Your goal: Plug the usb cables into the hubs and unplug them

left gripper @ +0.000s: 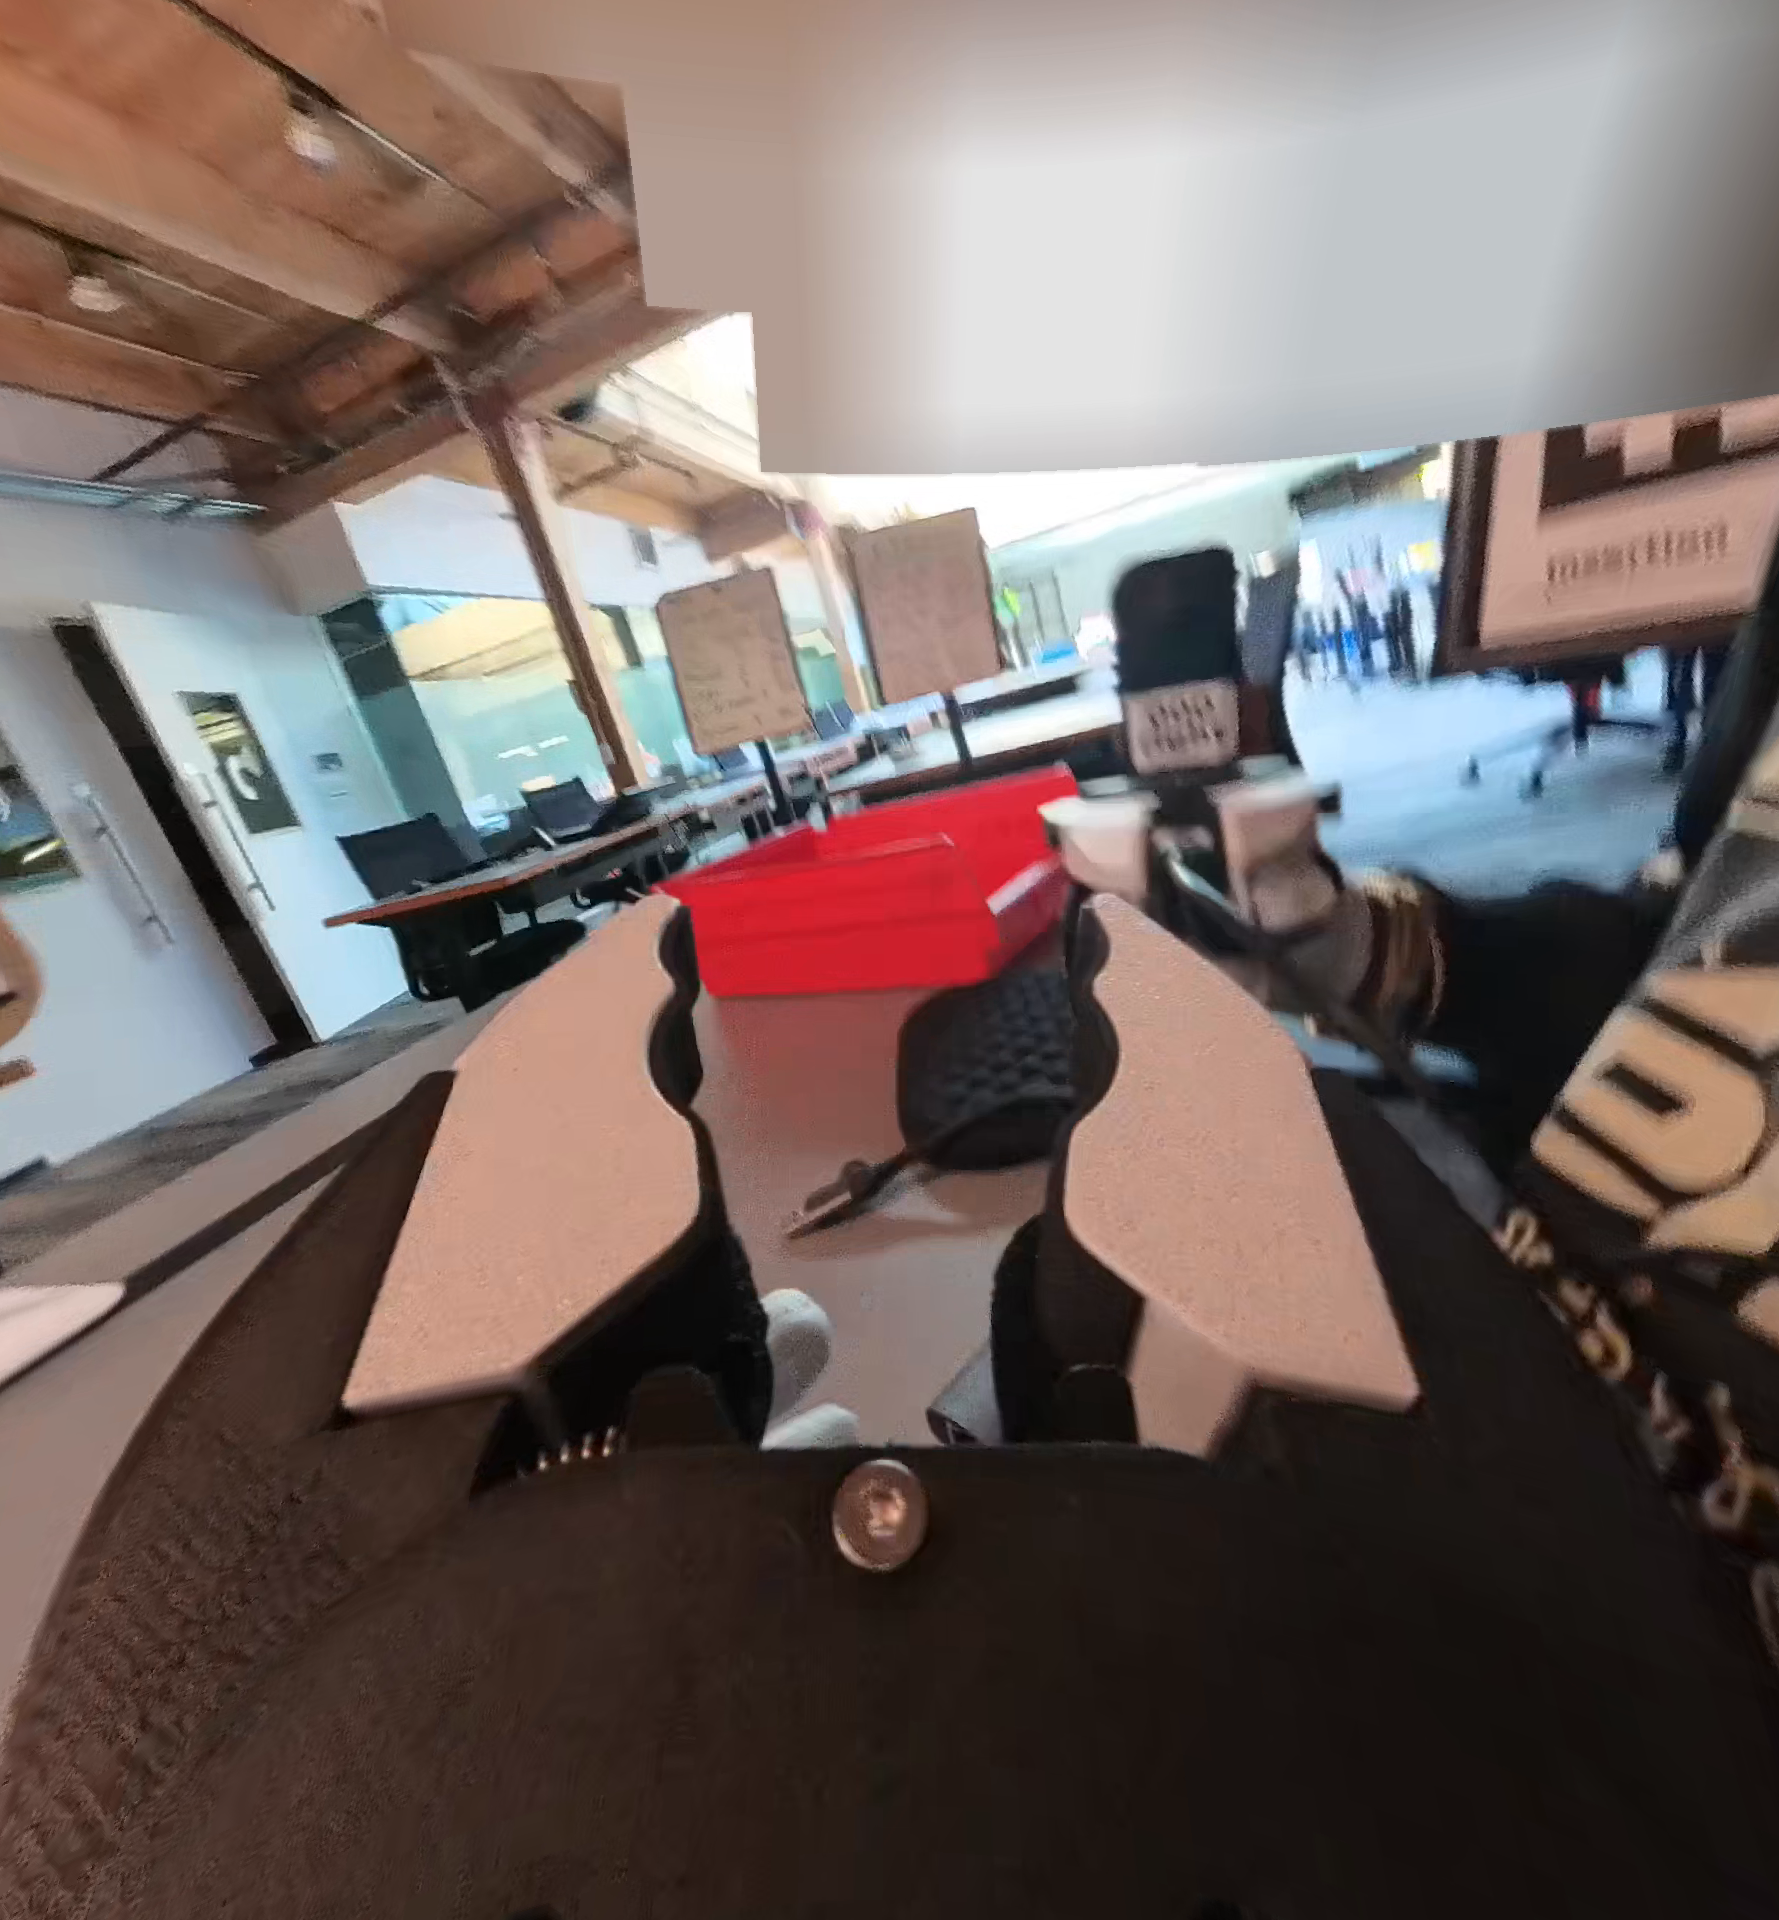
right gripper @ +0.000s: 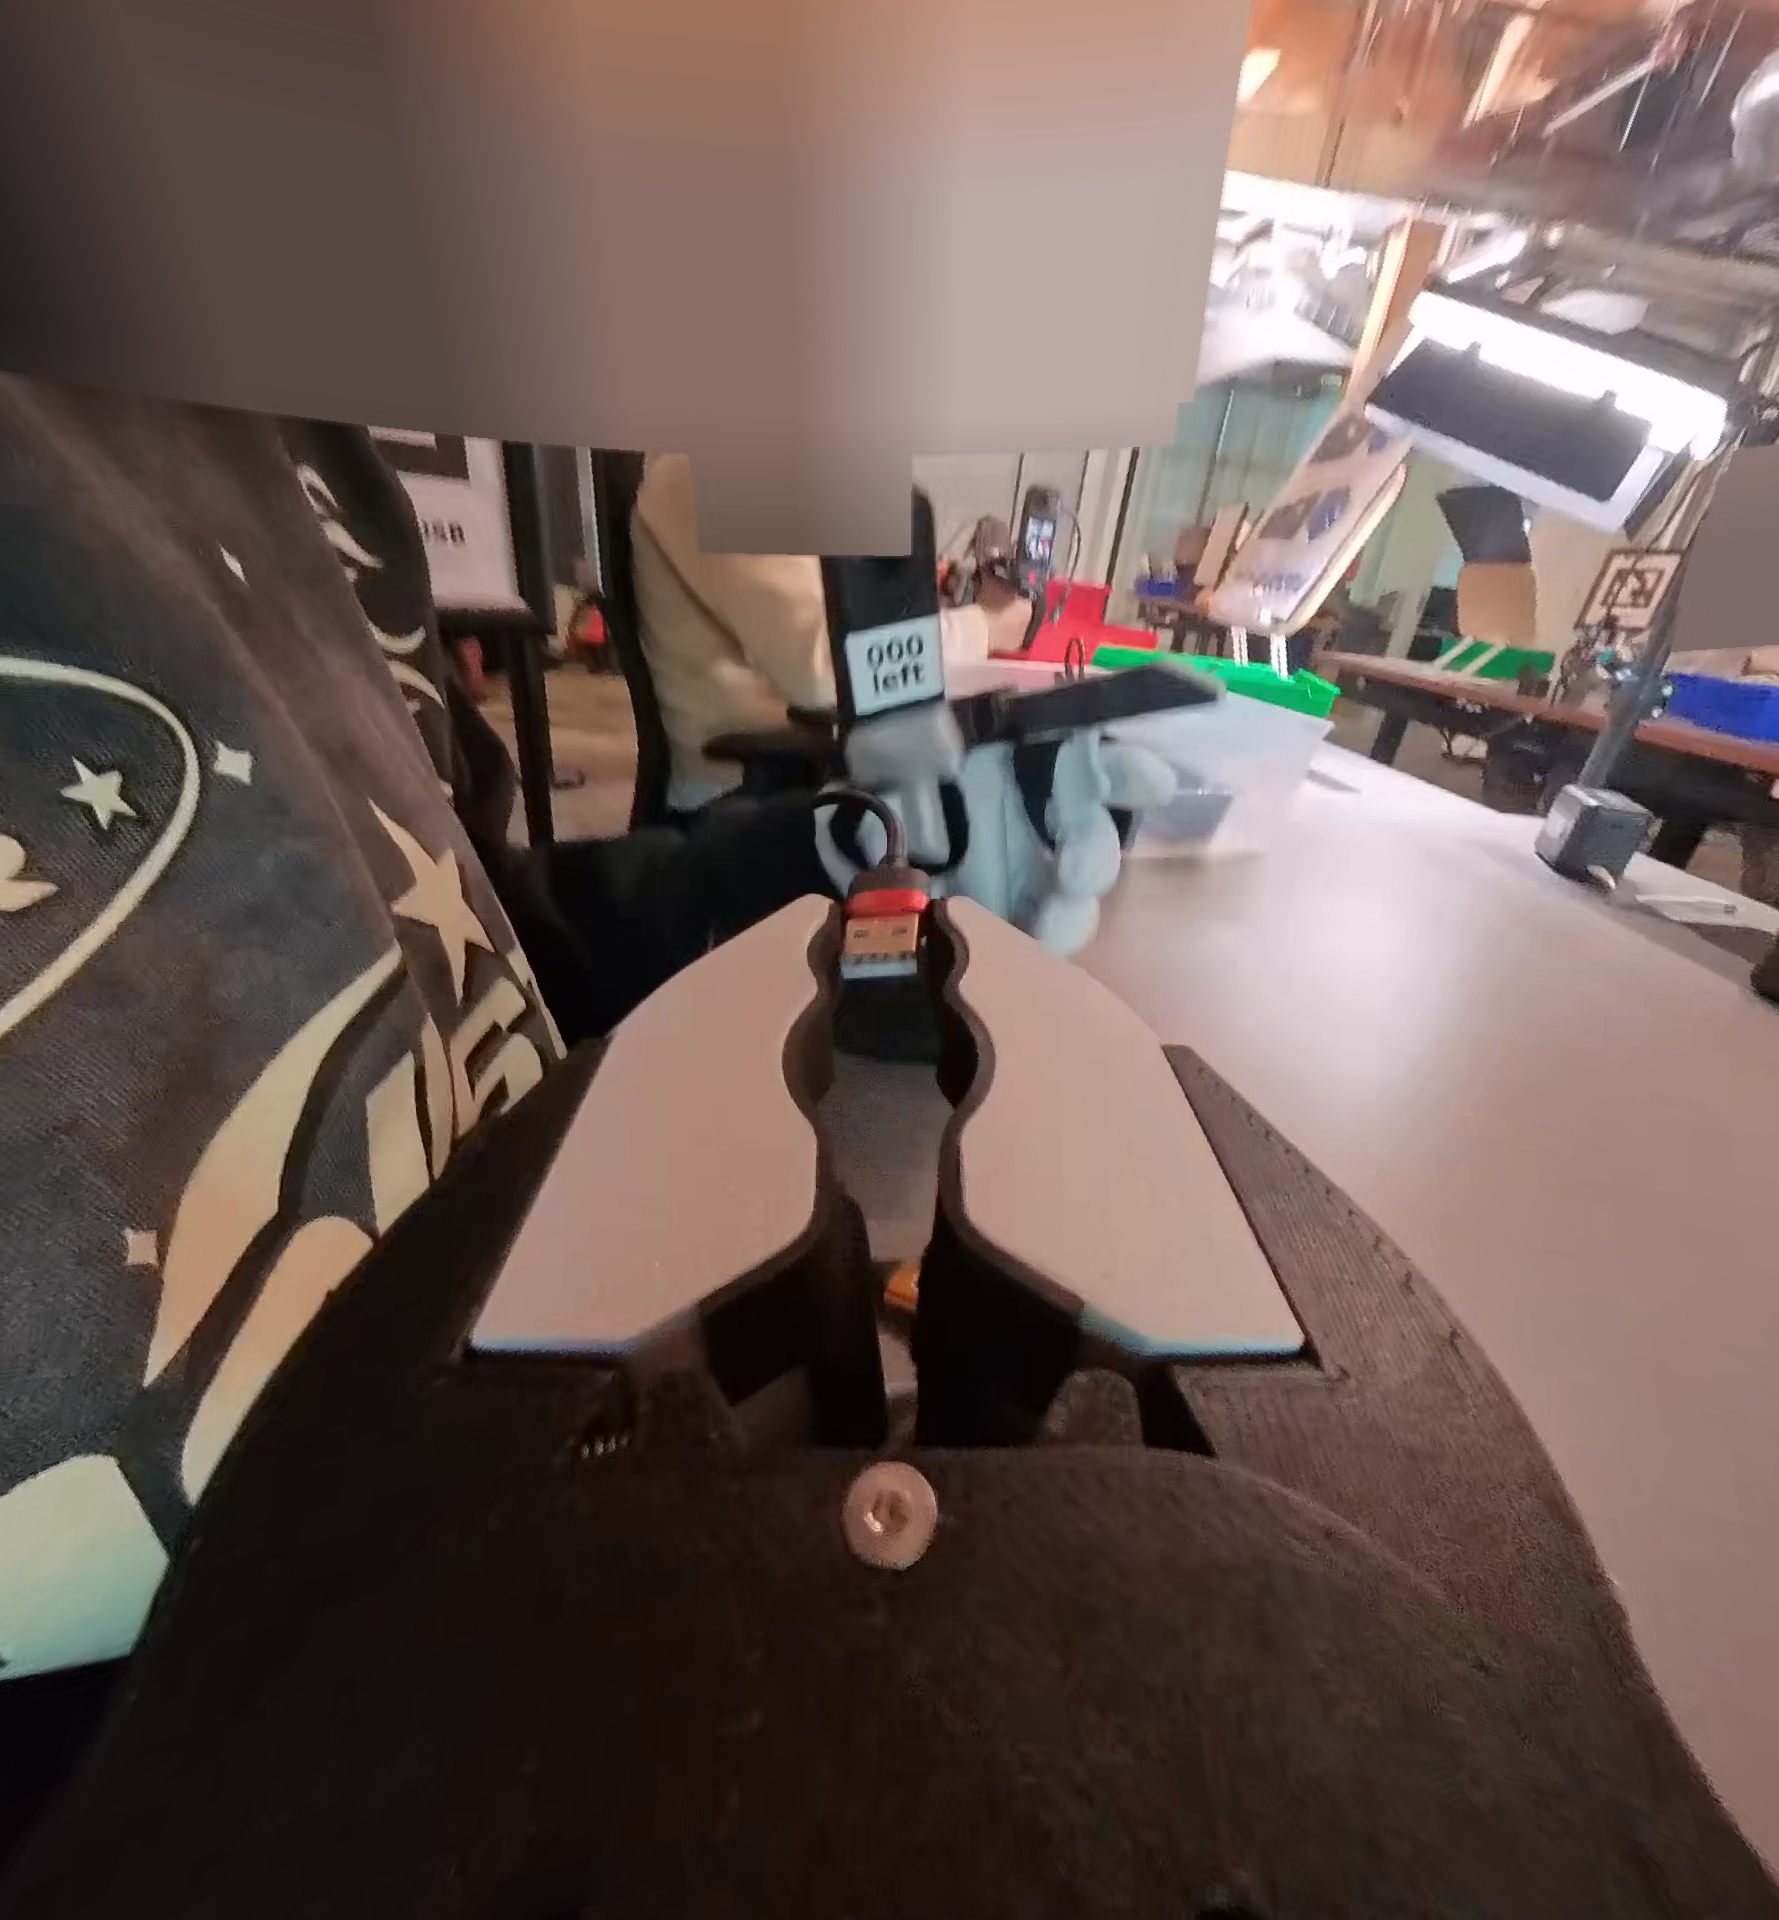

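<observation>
Table (right gripper: pixel 1384 1039), pale, in an open workshop; right tool (right gripper: pixel 880 935) clamps a USB plug (right gripper: pixel 880 940), left tool (left gripper: pixel 880 935) gapes.

Left claw (left gripper: pixel 880 935) agape, right claw (right gripper: pixel 880 920) clamped

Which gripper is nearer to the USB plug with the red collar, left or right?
Right. The right gripper is shut on the USB plug, which sits between its fingertips. The left gripper is open, holds nothing, and is apart from the plug.
</observation>
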### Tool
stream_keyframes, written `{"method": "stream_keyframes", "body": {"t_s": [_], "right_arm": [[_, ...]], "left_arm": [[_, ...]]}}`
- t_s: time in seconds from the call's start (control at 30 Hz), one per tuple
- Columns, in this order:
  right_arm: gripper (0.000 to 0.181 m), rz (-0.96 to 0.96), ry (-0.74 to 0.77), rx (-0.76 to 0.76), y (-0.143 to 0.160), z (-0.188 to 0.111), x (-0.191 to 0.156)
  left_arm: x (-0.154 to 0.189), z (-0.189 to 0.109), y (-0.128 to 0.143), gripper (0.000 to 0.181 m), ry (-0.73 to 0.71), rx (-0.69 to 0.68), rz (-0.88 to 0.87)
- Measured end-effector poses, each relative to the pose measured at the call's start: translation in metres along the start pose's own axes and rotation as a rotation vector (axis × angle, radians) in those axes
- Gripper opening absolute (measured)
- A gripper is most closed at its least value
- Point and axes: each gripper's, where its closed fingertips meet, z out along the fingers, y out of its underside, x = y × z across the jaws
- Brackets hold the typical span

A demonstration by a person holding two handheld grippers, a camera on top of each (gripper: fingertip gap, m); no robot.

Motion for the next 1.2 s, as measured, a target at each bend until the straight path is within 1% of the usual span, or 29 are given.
{"method": "stream_keyframes", "body": {"t_s": [0.07,0.1,0.13,0.2,0.23,0.33,0.47,0.53,0.73,0.8,0.97,1.03,1.1,1.2], "right_arm": [[0.015,0.029,-0.013,0.041,-0.003,0.001,0.000],[0.015,0.038,-0.011,0.050,-0.003,0.002,0.001],[0.015,0.044,-0.006,0.047,-0.001,0.003,0.002],[0.015,0.056,-0.001,0.030,0.003,0.004,0.003],[0.015,0.060,-0.005,0.030,0.003,0.005,0.002],[0.015,0.068,-0.014,0.056,0.000,0.006,0.001],[0.015,0.067,-0.013,0.051,0.001,0.008,0.000],[0.015,0.068,-0.014,0.040,0.004,0.009,0.000],[0.016,0.041,0.006,0.025,0.004,0.008,0.003],[0.019,0.013,0.031,0.049,0.001,0.004,0.006],[0.014,-0.044,0.061,0.032,0.000,0.000,0.008],[0.014,-0.036,0.054,0.034,-0.001,0.000,0.007],[0.014,-0.027,0.046,0.037,0.000,0.001,0.006],[0.014,-0.030,0.054,0.044,-0.001,0.001,0.007]], "left_arm": [[0.027,0.017,0.017,0.069,0.097,-0.079,0.069],[0.038,0.025,0.022,0.066,0.137,-0.092,0.077],[0.047,0.031,0.023,0.062,0.170,-0.082,0.075],[0.059,0.038,0.015,0.052,0.202,-0.018,0.072],[0.062,0.038,0.012,0.045,0.214,0.001,0.064],[0.059,0.037,0.014,0.025,0.214,-0.016,0.026],[0.066,0.034,0.010,0.018,0.277,0.002,-0.051],[0.068,0.034,0.012,0.009,0.290,-0.013,-0.051],[0.065,0.033,0.014,0.006,0.284,-0.035,-0.062],[0.061,0.033,0.015,0.006,0.261,-0.038,-0.063],[0.061,0.032,0.014,0.006,0.266,-0.031,-0.078],[0.062,0.032,0.013,0.007,0.275,-0.025,-0.089],[0.064,0.032,0.014,0.015,0.287,-0.029,-0.102],[0.063,0.033,0.014,0.019,0.284,-0.034,-0.105]]}}
